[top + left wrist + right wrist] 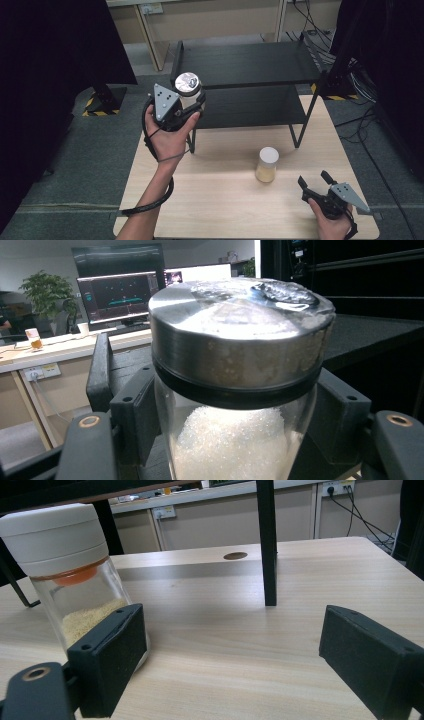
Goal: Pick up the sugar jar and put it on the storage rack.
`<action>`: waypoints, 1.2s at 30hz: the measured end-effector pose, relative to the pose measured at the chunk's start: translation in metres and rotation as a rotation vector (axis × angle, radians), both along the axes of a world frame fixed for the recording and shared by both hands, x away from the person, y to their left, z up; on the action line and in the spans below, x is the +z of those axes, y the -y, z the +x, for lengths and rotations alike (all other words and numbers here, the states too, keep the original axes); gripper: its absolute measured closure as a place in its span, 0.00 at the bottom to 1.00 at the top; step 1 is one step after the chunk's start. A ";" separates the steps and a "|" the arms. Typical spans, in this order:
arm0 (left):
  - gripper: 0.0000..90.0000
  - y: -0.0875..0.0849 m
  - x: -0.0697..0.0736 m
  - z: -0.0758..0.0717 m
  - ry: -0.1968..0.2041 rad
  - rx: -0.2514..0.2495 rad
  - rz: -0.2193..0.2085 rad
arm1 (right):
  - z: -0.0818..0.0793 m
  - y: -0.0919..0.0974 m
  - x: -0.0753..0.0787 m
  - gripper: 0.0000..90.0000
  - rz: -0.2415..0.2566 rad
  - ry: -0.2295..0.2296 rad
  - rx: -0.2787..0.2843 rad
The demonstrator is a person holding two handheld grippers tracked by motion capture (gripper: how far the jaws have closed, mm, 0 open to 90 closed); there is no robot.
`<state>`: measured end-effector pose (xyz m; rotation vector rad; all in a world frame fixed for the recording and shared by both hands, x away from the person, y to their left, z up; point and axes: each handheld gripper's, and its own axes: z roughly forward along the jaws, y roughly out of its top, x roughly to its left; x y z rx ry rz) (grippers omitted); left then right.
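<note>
My left gripper is shut on a glass jar with a silver metal lid, held in the air just left of the black shelf rack. In the left gripper view the jar holds white grains and sits clamped between the two black jaws, its lid level with the rack's top shelf. A second jar with a white lid and yellowish grains stands on the wooden table. My right gripper rests open low on the table, right of that jar, with nothing between its jaws.
The two-tier black rack stands at the back of the table, its leg ahead of the right gripper. A cable hole lies in the tabletop. Desks, monitors and a plant are farther off.
</note>
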<state>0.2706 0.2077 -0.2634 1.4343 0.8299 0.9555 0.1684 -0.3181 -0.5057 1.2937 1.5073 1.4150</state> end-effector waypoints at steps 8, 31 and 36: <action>0.34 0.002 0.010 0.004 -0.002 0.000 -0.008 | 0.000 0.000 0.000 0.13 0.002 -0.001 -0.001; 0.34 0.009 0.040 0.024 0.001 0.027 -0.017 | 0.000 0.000 0.000 0.13 0.003 -0.003 0.001; 0.34 0.014 0.042 0.032 -0.004 0.046 -0.009 | 0.000 0.001 0.001 0.13 0.004 -0.004 0.002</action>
